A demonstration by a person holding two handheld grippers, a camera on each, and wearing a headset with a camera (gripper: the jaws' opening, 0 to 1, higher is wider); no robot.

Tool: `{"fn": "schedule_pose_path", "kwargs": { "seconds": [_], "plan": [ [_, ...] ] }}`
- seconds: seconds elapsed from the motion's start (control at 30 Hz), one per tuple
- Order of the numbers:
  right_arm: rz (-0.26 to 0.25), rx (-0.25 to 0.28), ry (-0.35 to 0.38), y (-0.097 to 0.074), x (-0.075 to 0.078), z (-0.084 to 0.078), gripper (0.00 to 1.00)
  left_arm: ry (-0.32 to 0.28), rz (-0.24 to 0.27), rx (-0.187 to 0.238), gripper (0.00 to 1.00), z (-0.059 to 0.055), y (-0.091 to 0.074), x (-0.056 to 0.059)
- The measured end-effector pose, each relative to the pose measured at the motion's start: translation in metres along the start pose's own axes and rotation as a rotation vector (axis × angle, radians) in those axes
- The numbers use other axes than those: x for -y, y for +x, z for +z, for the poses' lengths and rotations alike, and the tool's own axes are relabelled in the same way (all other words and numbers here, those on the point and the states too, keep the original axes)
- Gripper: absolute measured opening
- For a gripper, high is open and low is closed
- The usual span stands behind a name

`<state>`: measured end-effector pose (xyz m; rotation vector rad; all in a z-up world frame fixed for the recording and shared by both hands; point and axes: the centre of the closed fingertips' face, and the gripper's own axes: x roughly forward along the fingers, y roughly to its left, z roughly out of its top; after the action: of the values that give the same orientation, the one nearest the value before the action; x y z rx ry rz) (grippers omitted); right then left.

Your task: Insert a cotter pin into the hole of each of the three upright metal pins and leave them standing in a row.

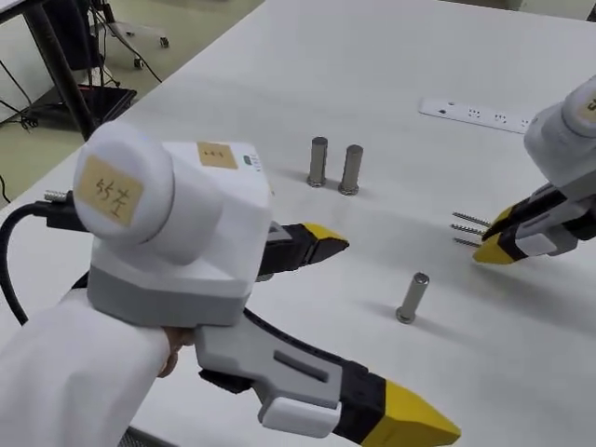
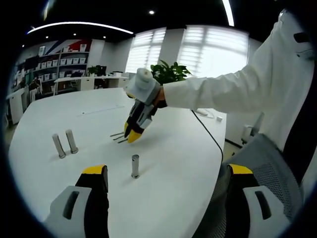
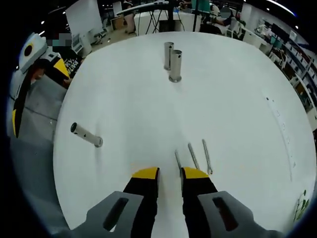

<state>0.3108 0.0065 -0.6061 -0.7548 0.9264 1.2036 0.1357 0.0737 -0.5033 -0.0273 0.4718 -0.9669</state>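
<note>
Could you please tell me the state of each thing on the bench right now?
Left gripper: open, empty.
Right gripper: nearly closed; grip unclear.
Paired pins: upright, no cotter pins in them.
Lone pin: upright, no cotter pin.
Cotter pins: side by side at the right gripper's tips, uninserted.

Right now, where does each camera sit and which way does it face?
Head view: on the headset, looking forward and down at the table; left gripper and a white sleeve near, right gripper farther off.
Left gripper view: on the left gripper, facing across the table at the right gripper; own fingers at bottom.
Right gripper view: on the right gripper, facing past the cotter pins toward two upright metal pins; own fingers at bottom.
Shared: the gripper views face each other; both show the lone metal pin.
</note>
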Motion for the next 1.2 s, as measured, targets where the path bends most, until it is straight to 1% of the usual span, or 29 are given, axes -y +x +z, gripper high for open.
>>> {"fn": "schedule_pose_path", "kwargs": {
  "seconds": [0.07,0.23,0.27,0.33,0.37,0.47,0.53,0.6,0.7,0.97,1.07,1.13,1.17,1.2],
  "plan": [
    [-0.002,0.000,0.002,0.0010,0.0002,0.0009,0.13,0.001,0.000,0.002,0.99,0.0001,-0.0001,-0.0001],
    [-0.003,-0.024,-0.021,0.0056,0.0029,0.0000,0.12,-0.002,-0.003,-0.001,0.99,-0.0008,-0.0001,0.0008],
    [-0.003,-0.035,-0.025,0.0069,0.0037,-0.0017,0.12,-0.012,0.002,-0.006,0.99,-0.0017,0.0002,0.0002],
    [-0.011,-0.052,-0.036,0.0069,0.0058,-0.0042,0.11,-0.001,-0.005,0.000,0.99,-0.0011,0.0005,0.0012],
    [-0.008,-0.043,-0.032,0.0060,0.0060,-0.0026,0.11,0.000,-0.006,0.001,0.99,-0.0009,0.0006,0.0014],
    [-0.005,-0.048,-0.029,0.0050,0.0075,-0.0030,0.10,-0.008,-0.005,-0.001,0.99,-0.0008,0.0009,0.0014],
    [0.000,-0.052,-0.040,0.0048,0.0074,-0.0032,0.10,-0.009,-0.005,-0.001,0.99,-0.0007,0.0010,0.0013],
    [0.003,-0.062,-0.048,0.0047,0.0074,-0.0031,0.09,-0.006,-0.007,0.002,0.99,-0.0003,0.0010,0.0016],
    [0.010,-0.087,-0.079,0.0056,0.0059,-0.0019,0.08,-0.007,-0.009,0.001,0.99,-0.0003,0.0007,0.0019],
    [0.020,-0.125,-0.107,0.0071,0.0027,-0.0015,0.05,-0.002,-0.012,0.005,0.99,0.0003,-0.0001,0.0032],
    [0.031,-0.140,-0.129,0.0078,-0.0007,-0.0008,0.03,-0.003,-0.002,-0.004,0.99,-0.0014,-0.0003,0.0015],
    [0.029,-0.148,-0.134,0.0086,0.0000,-0.0004,0.00,-0.004,-0.003,-0.003,0.99,-0.0014,-0.0007,0.0014],
    [0.004,-0.163,-0.153,0.0092,0.0056,-0.0004,0.00,-0.004,-0.004,-0.002,0.99,-0.0011,-0.0008,0.0015],
    [0.022,-0.169,-0.144,0.0097,0.0046,-0.0004,0.00,-0.005,-0.004,-0.001,0.99,-0.0009,-0.0011,0.0015]
  ]
}}
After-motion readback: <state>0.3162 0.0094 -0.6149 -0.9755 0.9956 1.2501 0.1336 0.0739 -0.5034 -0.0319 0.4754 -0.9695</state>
